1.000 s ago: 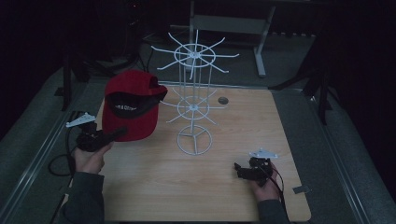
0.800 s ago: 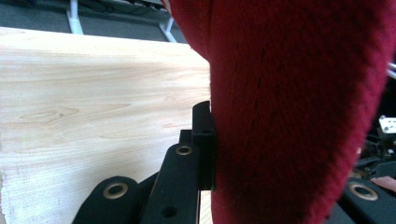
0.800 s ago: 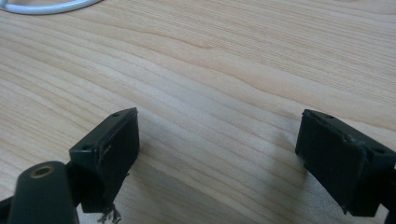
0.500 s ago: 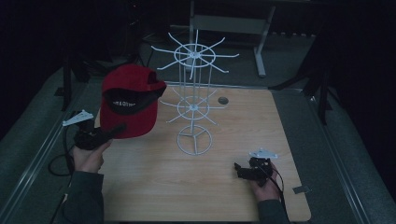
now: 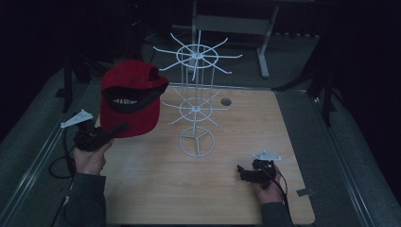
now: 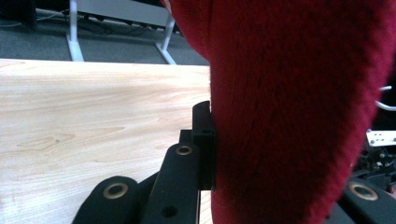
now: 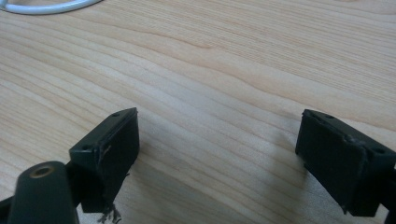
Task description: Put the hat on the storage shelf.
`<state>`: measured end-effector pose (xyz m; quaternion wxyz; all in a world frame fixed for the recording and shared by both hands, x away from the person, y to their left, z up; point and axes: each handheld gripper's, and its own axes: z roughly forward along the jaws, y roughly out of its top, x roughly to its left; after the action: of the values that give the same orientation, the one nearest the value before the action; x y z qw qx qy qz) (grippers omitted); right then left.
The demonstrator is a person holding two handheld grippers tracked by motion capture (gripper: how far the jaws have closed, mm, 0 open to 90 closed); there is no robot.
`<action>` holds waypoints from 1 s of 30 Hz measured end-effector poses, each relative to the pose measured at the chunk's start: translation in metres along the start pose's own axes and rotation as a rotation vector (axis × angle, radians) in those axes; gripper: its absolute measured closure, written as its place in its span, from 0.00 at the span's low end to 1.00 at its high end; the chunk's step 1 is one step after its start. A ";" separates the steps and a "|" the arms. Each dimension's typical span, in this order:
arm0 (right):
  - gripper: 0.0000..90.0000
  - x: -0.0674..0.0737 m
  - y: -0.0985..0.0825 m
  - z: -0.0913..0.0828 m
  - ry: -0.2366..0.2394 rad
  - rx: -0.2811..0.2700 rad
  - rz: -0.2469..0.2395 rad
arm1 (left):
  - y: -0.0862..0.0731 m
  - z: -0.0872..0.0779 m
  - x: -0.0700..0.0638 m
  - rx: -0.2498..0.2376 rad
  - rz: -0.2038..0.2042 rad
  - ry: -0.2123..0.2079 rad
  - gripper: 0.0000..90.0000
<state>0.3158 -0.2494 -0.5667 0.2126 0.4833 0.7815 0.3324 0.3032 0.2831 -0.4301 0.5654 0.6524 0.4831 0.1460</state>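
Observation:
A red cap [image 5: 130, 99] with a dark underbrim hangs in the air over the table's left side, held by its brim in my left gripper [image 5: 118, 128], which is shut on it. In the left gripper view the red cap [image 6: 289, 107] stands right against one black pad [image 6: 204, 140]. A white wire rack [image 5: 195, 106] with spoke arms stands mid-table, just right of the cap. My right gripper [image 5: 243, 171] rests low near the table's front right, open; in the right gripper view its two pads [image 7: 114, 144] stand wide apart over bare wood, nothing between them.
The wooden table [image 5: 246, 123] has a small round hole [image 5: 226, 101] behind the rack. Grey padded borders flank it. A small metal piece [image 5: 305, 192] lies at the front right edge. A metal frame [image 5: 262, 42] stands beyond the table.
The left gripper has lifted the red cap a little and tilted it more upright, its opening now facing the camera. The right gripper has stayed put.

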 end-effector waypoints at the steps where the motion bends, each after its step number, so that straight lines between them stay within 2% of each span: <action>1: 0.15 0.000 0.000 0.000 0.000 0.000 0.000 | 0.001 0.000 0.000 -0.004 -0.004 -0.001 0.94; 11: 0.15 0.000 0.000 0.000 0.000 0.000 0.000 | 0.007 -0.004 -0.005 -0.032 0.009 -0.006 0.94; 30: 0.15 0.000 0.000 0.000 0.000 -0.001 -0.002 | 0.018 -0.008 -0.010 -0.084 0.001 -0.014 0.94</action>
<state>0.3160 -0.2495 -0.5667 0.2133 0.4825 0.7817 0.3326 0.3011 0.2815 -0.4081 0.5957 0.6292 0.4723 0.1617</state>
